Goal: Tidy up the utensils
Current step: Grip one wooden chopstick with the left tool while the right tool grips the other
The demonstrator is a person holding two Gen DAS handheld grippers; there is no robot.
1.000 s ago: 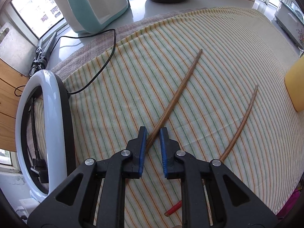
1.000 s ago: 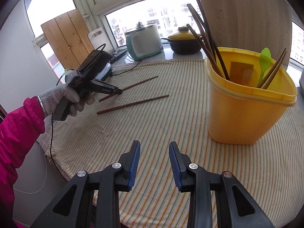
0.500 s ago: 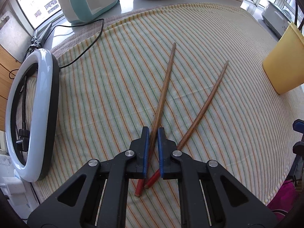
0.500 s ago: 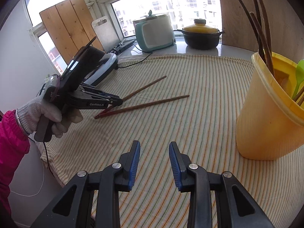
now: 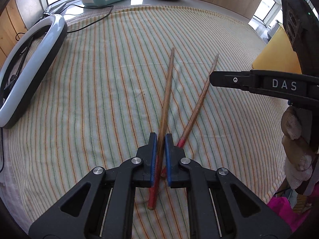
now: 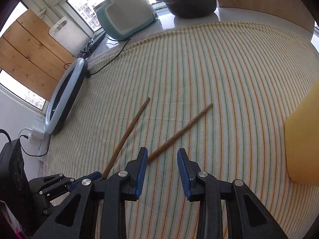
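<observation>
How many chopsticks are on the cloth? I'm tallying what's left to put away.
2. One chopstick sits between the left gripper pads; the other chopstick lies loose beside it, before the open right gripper. None seem hidden.

Ring light point(image 5: 31, 59), rice cooker point(image 6: 125, 18), pot point(image 6: 191, 2)

L claw point(image 5: 159, 139) clamped on one chopstick point(image 5: 166, 97), striped cloth point(image 5: 99, 99) under it.

Blue pads pinch stick near its red end; tip points away toward far side. 2nd chopstick point(image 5: 196, 109) lies just to the right on cloth, red end by the claw, its end partly hidden under it. R claw point(image 5: 213, 79) comes in from right edge, tip right by 2nd stick's thin end. Ring light point(image 5: 33, 59) at left, yellow bin point(image 5: 277, 53) far right.
</observation>
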